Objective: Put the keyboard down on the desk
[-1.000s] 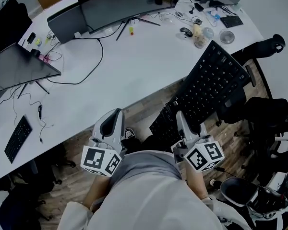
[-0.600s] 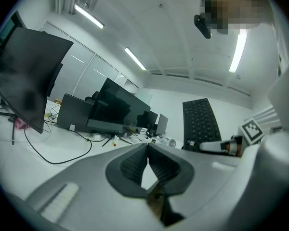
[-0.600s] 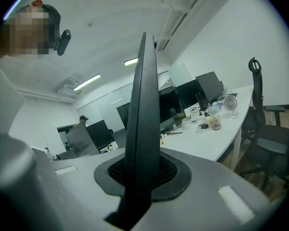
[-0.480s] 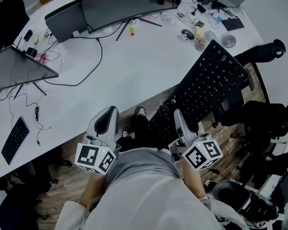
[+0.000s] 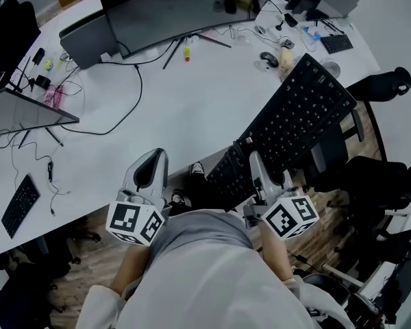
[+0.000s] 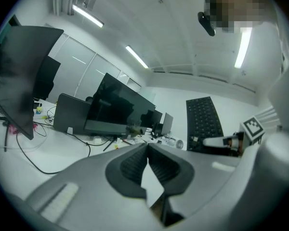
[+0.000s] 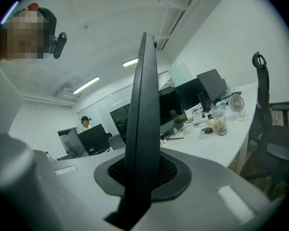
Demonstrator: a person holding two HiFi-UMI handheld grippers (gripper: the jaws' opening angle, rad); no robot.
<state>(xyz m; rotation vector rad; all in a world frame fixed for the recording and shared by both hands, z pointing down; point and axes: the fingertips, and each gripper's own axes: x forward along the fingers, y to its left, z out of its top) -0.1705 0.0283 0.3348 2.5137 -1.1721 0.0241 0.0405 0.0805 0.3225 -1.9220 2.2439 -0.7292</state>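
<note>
Black keyboard (image 5: 294,125), tilted, aloft over near edge of white desk (image 5: 192,108)

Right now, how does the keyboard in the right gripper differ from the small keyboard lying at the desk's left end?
The held keyboard is clamped in the right gripper, raised off the desk; the small keyboard lies flat on it, untouched. The held keyboard looks much bigger. Both are black.

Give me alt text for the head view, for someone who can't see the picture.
Seen from above, the right claw grips a black keyboard by its near end, holding it slanted at the edge of a white desk. The left claw is shut and empty beside it. Farther back on the desk are monitors and cables.
</note>
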